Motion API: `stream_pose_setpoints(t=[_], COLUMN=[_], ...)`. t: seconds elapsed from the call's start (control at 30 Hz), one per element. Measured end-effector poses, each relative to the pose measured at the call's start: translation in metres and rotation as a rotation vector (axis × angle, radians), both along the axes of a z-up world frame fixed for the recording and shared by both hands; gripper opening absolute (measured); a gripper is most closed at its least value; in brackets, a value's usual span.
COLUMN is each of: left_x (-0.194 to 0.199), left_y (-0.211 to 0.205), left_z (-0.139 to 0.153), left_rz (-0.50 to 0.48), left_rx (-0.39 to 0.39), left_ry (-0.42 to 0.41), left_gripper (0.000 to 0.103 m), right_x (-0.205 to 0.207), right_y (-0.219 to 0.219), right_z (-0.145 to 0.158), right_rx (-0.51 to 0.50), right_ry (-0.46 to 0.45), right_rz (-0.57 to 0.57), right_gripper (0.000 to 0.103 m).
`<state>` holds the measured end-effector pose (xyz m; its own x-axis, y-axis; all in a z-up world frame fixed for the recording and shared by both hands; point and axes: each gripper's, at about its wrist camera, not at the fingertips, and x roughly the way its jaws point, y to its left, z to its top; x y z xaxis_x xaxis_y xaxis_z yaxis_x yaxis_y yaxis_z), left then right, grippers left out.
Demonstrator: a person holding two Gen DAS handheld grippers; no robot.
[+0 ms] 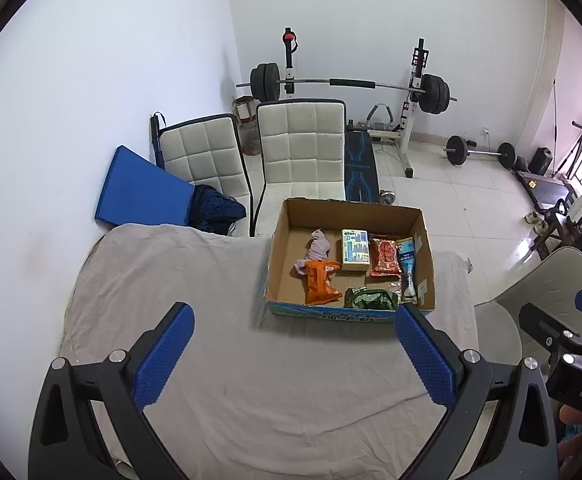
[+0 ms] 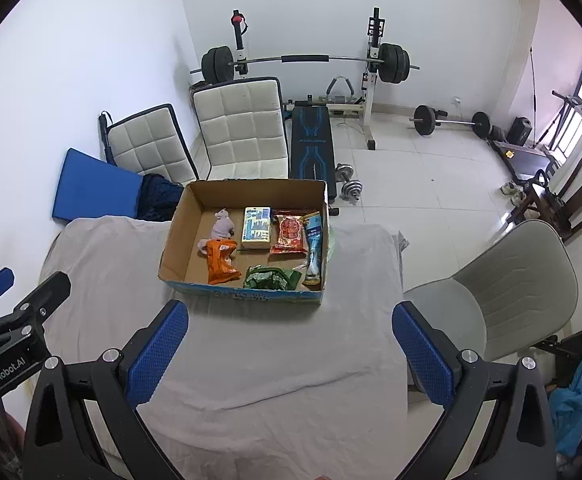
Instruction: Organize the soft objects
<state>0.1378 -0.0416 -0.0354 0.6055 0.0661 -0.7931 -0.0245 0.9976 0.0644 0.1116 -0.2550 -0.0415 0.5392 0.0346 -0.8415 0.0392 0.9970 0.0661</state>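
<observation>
An open cardboard box (image 1: 425, 236) (image 2: 179, 220) stands on the far part of a table draped in a grey cloth (image 1: 227, 320) (image 2: 291, 360). Inside lie a pale plush toy (image 1: 315, 250) (image 2: 222, 229), an orange packet (image 1: 319, 282) (image 2: 220, 266), a tissue pack (image 1: 354, 255) (image 2: 256, 227), a red snack bag (image 1: 385, 257) (image 2: 290, 232), a green packet (image 1: 369, 298) (image 2: 272, 278) and a clear blue-labelled bag (image 1: 407, 270) (image 2: 315, 252). My left gripper (image 1: 293, 354) and right gripper (image 2: 290, 350) hover open above the near cloth, both with nothing between their blue pads.
Two white padded chairs (image 1: 303, 148) (image 2: 239, 132) and a blue mat (image 1: 139, 188) stand behind the table. A barbell rack (image 1: 351, 84), bench (image 2: 311, 148) and dumbbells (image 2: 347, 184) fill the tiled floor beyond. A grey chair (image 2: 503, 292) sits to the table's right.
</observation>
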Motion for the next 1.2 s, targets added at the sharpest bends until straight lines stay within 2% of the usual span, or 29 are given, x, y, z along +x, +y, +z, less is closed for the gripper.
stream_pose_setpoints(t=[1.2], left_x=[0.0019], left_y=[-0.0023], left_z=[-0.0024], left_rz=[-0.016], left_rx=[0.005], left_ry=[0.011], left_gripper=[0.103], right_x=[-0.0025], right_y=[-0.0001], right_z=[-0.0102], right_rx=[-0.006], right_ry=[0.010], right_rz=[-0.011], right_gripper=[0.103])
